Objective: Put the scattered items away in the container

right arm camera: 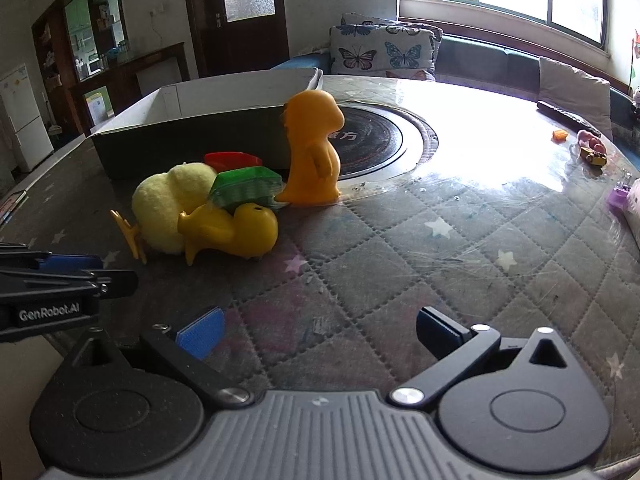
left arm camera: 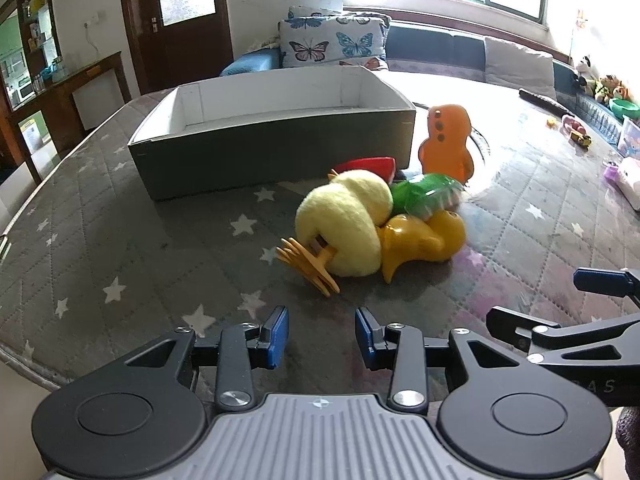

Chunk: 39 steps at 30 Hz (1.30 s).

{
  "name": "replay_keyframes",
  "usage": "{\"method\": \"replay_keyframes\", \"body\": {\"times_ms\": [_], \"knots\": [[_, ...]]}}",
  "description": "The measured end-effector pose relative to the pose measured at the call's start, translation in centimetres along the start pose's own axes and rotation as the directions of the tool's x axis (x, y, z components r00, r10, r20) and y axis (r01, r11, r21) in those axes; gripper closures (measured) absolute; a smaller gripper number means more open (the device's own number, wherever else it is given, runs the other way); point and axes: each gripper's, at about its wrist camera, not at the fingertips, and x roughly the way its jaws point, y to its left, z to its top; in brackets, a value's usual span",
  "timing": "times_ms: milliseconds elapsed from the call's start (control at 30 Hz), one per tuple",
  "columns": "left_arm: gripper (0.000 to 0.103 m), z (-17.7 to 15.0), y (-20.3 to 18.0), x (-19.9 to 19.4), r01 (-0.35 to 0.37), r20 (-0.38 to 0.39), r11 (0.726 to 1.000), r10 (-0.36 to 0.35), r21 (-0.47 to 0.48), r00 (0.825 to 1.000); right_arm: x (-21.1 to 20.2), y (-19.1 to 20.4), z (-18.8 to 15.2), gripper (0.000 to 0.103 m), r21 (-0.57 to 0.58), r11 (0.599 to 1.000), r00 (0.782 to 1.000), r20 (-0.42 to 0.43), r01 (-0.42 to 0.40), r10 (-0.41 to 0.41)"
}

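A grey box with white inside (left arm camera: pixel 276 148) stands on the table, also in the right wrist view (right arm camera: pixel 192 140). In front of it lies a heap: a yellow plush duck (left arm camera: pixel 344 228) (right arm camera: pixel 168 208), a yellow plastic toy (left arm camera: pixel 420 240) (right arm camera: pixel 236 232), a green piece (left arm camera: pixel 428 196) (right arm camera: pixel 244 188) and a red piece (left arm camera: pixel 368 166) (right arm camera: pixel 232 159). An orange figure (left arm camera: pixel 446 144) (right arm camera: pixel 314 152) stands upright beside the box. My left gripper (left arm camera: pixel 322 336) is open and empty, short of the duck. My right gripper (right arm camera: pixel 320 332) is open wide and empty, right of the heap.
The round table has a quilted star cover under clear film (right arm camera: pixel 460 240) and a dark inset disc (right arm camera: pixel 372 136). Small toys (right arm camera: pixel 592 152) and a remote (left arm camera: pixel 544 102) lie at the far right edge. A sofa with butterfly cushions (left arm camera: pixel 332 40) is behind.
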Motion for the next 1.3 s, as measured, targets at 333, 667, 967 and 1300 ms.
{"method": "replay_keyframes", "body": {"times_ms": [333, 667, 967, 1300], "knots": [[0.064, -0.3, -0.1, -0.1, 0.004, -0.017, 1.0, -0.004, -0.002, 1.0, -0.5, 0.4, -0.2, 0.0, -0.004, 1.0, 1.0, -0.003, -0.012, 0.012], [0.064, -1.2, -0.8, -0.3, 0.002, -0.021, 1.0, -0.002, 0.012, 1.0, -0.6, 0.9, -0.6, 0.0, -0.005, 1.0, 1.0, -0.011, -0.021, 0.021], [0.064, -1.5, -1.0, -0.6, 0.001, -0.026, 1.0, 0.0, 0.024, 1.0, -0.8, 1.2, -0.7, 0.0, -0.014, 1.0, 0.999, -0.017, -0.029, 0.028], [0.064, -1.5, -1.1, -0.7, -0.004, -0.027, 1.0, 0.005, 0.031, 1.0, -0.8, 1.2, -0.7, 0.0, -0.018, 0.999, 0.999, -0.017, -0.029, 0.028]]}}
